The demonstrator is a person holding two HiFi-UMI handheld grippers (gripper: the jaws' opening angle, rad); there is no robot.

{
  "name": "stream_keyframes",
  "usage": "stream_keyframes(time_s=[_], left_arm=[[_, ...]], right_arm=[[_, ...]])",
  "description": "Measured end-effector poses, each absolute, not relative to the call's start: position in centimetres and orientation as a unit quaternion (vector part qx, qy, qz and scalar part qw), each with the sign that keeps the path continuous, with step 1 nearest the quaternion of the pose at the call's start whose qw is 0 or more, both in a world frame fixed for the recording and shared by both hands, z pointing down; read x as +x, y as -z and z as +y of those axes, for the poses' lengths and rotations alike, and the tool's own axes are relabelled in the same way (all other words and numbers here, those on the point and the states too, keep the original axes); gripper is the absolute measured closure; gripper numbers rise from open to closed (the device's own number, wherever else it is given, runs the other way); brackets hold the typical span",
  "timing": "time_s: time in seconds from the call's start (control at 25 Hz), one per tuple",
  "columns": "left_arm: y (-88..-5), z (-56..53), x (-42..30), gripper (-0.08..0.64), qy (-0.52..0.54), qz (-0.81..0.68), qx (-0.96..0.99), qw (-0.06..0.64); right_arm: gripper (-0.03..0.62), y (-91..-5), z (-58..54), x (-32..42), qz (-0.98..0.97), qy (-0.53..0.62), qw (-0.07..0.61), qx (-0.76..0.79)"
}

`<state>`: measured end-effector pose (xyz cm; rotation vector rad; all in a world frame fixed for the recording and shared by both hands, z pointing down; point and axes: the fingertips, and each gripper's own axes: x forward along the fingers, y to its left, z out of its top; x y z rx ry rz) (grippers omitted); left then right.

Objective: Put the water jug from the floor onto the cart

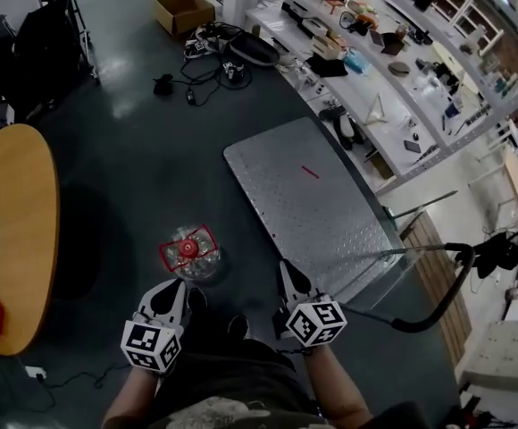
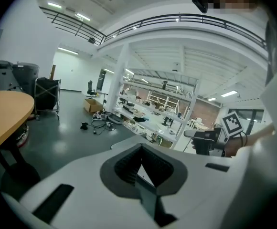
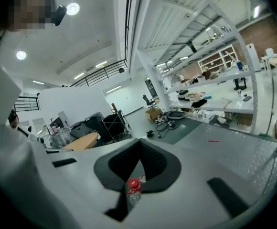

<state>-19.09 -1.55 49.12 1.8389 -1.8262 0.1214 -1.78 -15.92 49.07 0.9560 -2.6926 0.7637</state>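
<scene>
Left gripper [image 1: 171,290]: pressed together, grips nothing. Water jug [image 1: 202,264]: stands upright on the floor [image 1: 134,177] just ahead of that gripper and slightly to its right, long axis vertical, red cap [image 1: 187,249] on top. Right gripper [image 1: 290,280]: likewise closed and empty, with the jug ahead and off to its left. Cart [image 1: 321,222]: lies straight ahead of the right gripper. Nearer to the jug, by judgement: the left.
</scene>
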Motion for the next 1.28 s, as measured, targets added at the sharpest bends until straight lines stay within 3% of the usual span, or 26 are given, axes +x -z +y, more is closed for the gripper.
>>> stream_keyframes(time_s=[0.24, 0.92, 1.28], left_arm=[[-51.9, -2.8, -25.0, 0.552, -0.037, -0.674, 0.682, 0.282], [-61.9, -5.0, -33.4, 0.551, -0.077, -0.665, 0.664, 0.332], [-67.7, -5.0, -34.4, 0.552, -0.067, -0.689, 0.612, 0.381]], right_arm=[[0.601, -53.5, -16.9, -8.4, -0.895, -0.260, 0.144, 0.332], [0.598, -66.2, -18.9, -19.4, -0.874, -0.254, 0.284, 0.300], [0.539, -76.0, -18.0, -23.0, -0.867, -0.237, 0.378, 0.223]])
